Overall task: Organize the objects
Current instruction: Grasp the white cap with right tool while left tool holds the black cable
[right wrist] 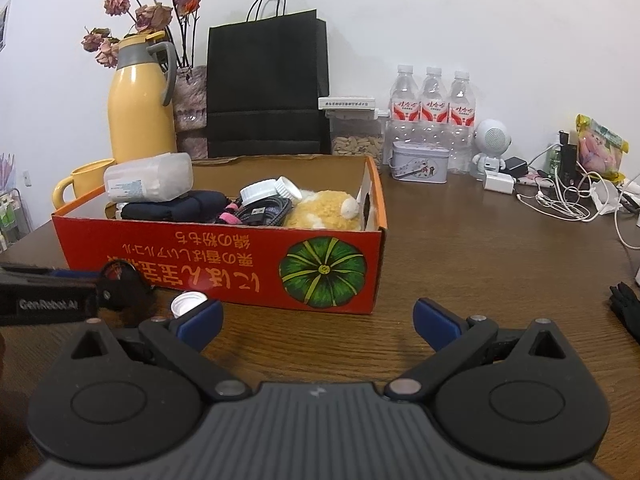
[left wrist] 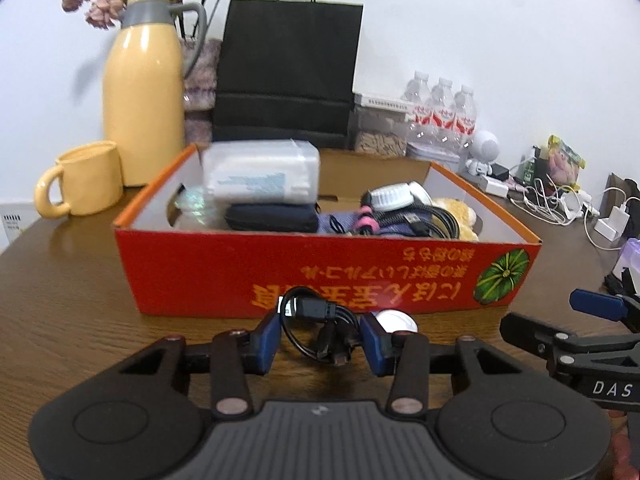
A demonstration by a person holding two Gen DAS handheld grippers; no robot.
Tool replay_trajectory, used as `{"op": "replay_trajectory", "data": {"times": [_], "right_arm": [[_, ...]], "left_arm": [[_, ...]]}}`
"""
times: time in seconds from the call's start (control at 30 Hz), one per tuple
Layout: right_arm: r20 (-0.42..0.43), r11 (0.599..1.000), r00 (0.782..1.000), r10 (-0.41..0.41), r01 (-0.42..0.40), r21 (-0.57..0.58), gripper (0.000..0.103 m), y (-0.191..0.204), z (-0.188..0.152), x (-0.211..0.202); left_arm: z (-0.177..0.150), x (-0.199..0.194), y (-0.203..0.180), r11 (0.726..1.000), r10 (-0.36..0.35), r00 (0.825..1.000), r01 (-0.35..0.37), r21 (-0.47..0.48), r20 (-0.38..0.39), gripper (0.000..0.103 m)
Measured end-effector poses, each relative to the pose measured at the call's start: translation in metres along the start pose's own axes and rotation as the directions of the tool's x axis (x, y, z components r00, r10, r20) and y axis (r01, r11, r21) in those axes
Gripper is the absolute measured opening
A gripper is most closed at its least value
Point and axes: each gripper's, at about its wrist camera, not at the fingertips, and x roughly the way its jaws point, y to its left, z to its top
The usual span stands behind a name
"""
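Note:
A red cardboard box (left wrist: 320, 276) with a green pumpkin picture stands on the brown table, also in the right wrist view (right wrist: 224, 268). It holds a clear plastic case (left wrist: 262, 170), a dark pouch (left wrist: 272, 218), white lids, cables and a yellow plush toy (right wrist: 324, 210). My left gripper (left wrist: 320, 338) is shut on a coiled black USB cable (left wrist: 320, 320) just in front of the box. A white cap (left wrist: 394, 320) lies on the table behind its right finger, also seen in the right wrist view (right wrist: 186, 304). My right gripper (right wrist: 318, 322) is open and empty, right of the left one.
Behind the box stand a yellow thermos (left wrist: 142, 96), a yellow mug (left wrist: 82, 178), a black paper bag (left wrist: 288, 72), water bottles (right wrist: 432, 108), a small tin (right wrist: 420, 162) and a white robot figure (right wrist: 490, 144). Chargers and white cables (right wrist: 568, 196) clutter the far right.

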Motion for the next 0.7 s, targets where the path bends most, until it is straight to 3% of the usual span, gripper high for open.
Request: {"op": "replay_trajectory", "data": {"times": [0.53, 0.6, 0.7], "right_arm": [[-0.122, 0.996, 0.988, 0.092, -0.094, -0.012, 0.103, 0.046, 0.002, 0.025], [-0.133, 0.995, 0.986, 0.097, -0.101, -0.019, 0.097, 0.054, 0.003, 0.030], [-0.150, 0.996, 0.985, 0.084, -0.087, -0.017, 0.079, 0.065, 0.006, 0.040]], "left_arm": [[0.003, -0.016, 0.040, 0.999, 0.039, 0.998, -0.038, -0.022, 0.051, 0.042], [0.003, -0.017, 0.044, 0.999, 0.042, 0.998, -0.040, -0.031, 0.054, 0.042], [0.003, -0.019, 0.050, 0.998, 0.043, 0.998, -0.041, -0.043, 0.055, 0.042]]}}
